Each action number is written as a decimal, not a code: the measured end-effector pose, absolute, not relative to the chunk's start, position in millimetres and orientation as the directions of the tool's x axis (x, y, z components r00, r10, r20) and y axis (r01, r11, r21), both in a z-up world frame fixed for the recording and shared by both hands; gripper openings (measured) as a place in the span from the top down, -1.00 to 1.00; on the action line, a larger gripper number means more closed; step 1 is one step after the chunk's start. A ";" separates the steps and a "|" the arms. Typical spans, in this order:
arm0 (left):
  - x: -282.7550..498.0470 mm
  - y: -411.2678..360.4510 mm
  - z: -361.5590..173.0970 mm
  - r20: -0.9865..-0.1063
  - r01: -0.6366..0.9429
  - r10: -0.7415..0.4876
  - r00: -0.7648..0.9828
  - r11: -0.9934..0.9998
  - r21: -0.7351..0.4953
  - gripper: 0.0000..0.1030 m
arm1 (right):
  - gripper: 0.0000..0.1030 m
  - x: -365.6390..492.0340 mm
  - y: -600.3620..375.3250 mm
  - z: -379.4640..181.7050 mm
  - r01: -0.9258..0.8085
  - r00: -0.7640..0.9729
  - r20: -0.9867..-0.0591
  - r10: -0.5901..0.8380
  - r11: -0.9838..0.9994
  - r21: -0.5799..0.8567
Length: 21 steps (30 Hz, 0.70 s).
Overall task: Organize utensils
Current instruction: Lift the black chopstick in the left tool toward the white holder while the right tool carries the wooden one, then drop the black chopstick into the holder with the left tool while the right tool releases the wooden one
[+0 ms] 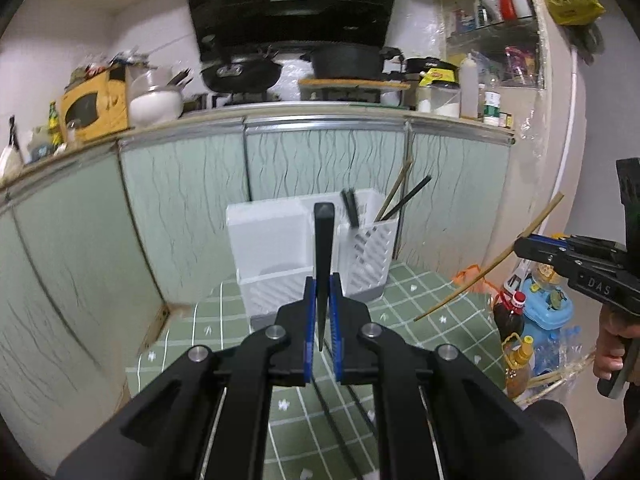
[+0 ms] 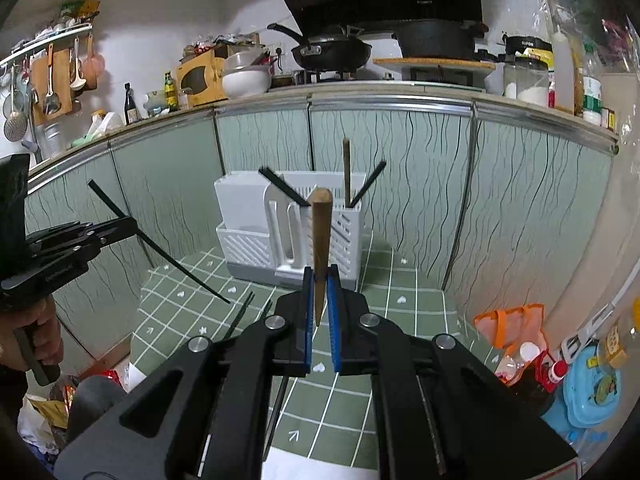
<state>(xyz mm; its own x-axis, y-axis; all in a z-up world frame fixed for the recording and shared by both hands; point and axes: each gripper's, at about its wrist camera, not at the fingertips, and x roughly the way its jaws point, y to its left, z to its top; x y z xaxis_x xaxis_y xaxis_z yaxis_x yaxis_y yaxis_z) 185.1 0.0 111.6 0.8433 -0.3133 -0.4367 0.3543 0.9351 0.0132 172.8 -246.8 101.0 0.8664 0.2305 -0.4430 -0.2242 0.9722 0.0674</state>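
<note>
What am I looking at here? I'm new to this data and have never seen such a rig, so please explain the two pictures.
A person holds a two-finger gripper in each hand; a fisheye camera on each looks along its fingers. In the left camera's picture the left gripper is shut on a black chopstick. In the right camera's picture the right gripper is shut on a wooden chopstick. Each view also catches the other gripper at its edge. Ahead, on a green checked cloth, stands a white utensil holder that already has chopsticks in it. More black chopsticks lie on the cloth.
</note>
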 end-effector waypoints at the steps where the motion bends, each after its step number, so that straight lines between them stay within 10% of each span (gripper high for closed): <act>1: 187.4 -3.6 115.7 -0.433 0.361 -0.319 0.843 0.933 0.014 0.85 | 0.88 174.9 -247.3 105.1 -0.224 0.868 -0.439 0.230 0.972 0.066; 21: 256.5 -54.9 197.4 -0.373 0.437 -0.428 0.823 0.897 -0.065 0.85 | 0.88 234.4 -251.2 187.0 -0.248 0.890 -0.381 0.250 0.967 0.055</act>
